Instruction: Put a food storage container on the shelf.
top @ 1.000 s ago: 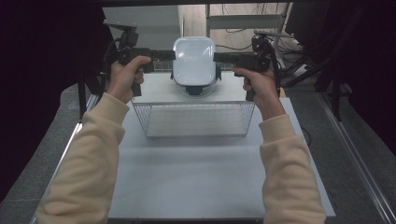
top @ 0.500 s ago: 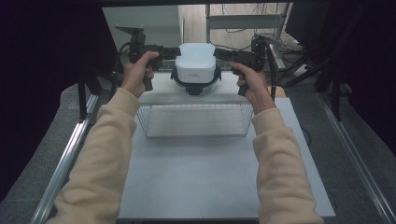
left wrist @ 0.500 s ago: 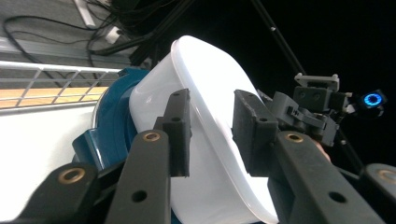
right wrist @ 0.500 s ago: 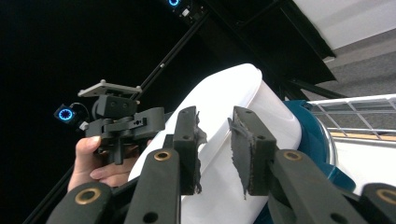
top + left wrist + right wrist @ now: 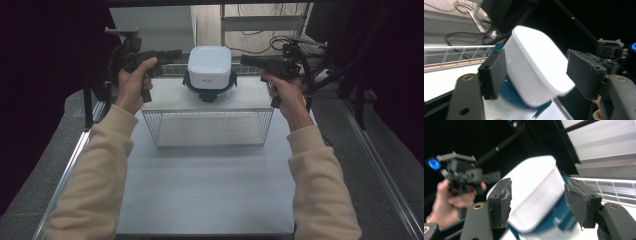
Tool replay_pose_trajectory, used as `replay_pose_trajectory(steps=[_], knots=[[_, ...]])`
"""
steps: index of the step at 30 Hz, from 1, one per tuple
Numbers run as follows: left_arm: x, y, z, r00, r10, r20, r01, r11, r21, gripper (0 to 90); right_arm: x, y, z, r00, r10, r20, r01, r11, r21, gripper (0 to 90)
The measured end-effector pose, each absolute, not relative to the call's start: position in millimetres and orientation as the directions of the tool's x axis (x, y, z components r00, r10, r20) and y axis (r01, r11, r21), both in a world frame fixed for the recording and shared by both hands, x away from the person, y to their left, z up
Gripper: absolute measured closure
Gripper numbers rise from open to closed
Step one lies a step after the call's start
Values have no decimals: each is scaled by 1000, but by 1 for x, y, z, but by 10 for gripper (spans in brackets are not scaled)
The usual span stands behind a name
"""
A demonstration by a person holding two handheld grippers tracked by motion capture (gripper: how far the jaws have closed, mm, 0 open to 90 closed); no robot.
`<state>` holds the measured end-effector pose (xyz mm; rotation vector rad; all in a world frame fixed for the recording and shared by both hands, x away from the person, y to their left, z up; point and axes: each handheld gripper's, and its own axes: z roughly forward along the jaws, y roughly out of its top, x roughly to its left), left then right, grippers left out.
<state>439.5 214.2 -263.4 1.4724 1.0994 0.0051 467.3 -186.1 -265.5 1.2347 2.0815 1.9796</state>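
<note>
A white box with a dark blue lid [image 5: 209, 70] stands lid-down on the white flat top [image 5: 165, 97] over a wire basket [image 5: 210, 127]. My left gripper [image 5: 172, 53] is a short way off its left side and my right gripper [image 5: 248, 60] a short way off its right side. Both point inward at it. In the left gripper view the box [image 5: 536, 67] sits between the spread pads [image 5: 494, 72], tilted in the picture. The right gripper view shows the box [image 5: 534, 195] with gaps to both pads [image 5: 580, 202]. Both sets of jaws have just been opening and press on nothing.
The basket stands at the far middle of a white table [image 5: 210, 190]. Metal frame rails [image 5: 75, 160] run down both sides. Cables and a shelf frame [image 5: 260, 22] lie behind the basket, with dark curtains on either side.
A second ago both grippers held the box up, tilted toward the camera. It was then set down on the white top, and both grippers let go and drew away sideways.
</note>
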Motion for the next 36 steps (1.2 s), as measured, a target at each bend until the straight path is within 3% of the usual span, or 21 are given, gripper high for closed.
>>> replay_pose_trajectory(steps=[7, 19, 25, 36], knots=[[409, 225, -276, 575, 638, -513, 571, 136, 809, 266, 436, -189, -263, -732, 592, 338, 427, 11, 904, 340], [348, 225, -311, 635, 664, -395, 521, 9, 853, 249, 384, -203, -286, -751, 632, 192, 371, 162, 915, 271], [321, 222, -342, 643, 675, -361, 528, -50, 848, 239, 352, -217, -317, -755, 639, 147, 361, 217, 907, 255], [287, 212, -416, 629, 710, -316, 569, -144, 809, 231, 313, -234, -398, -726, 668, 163, 437, 265, 859, 250]])
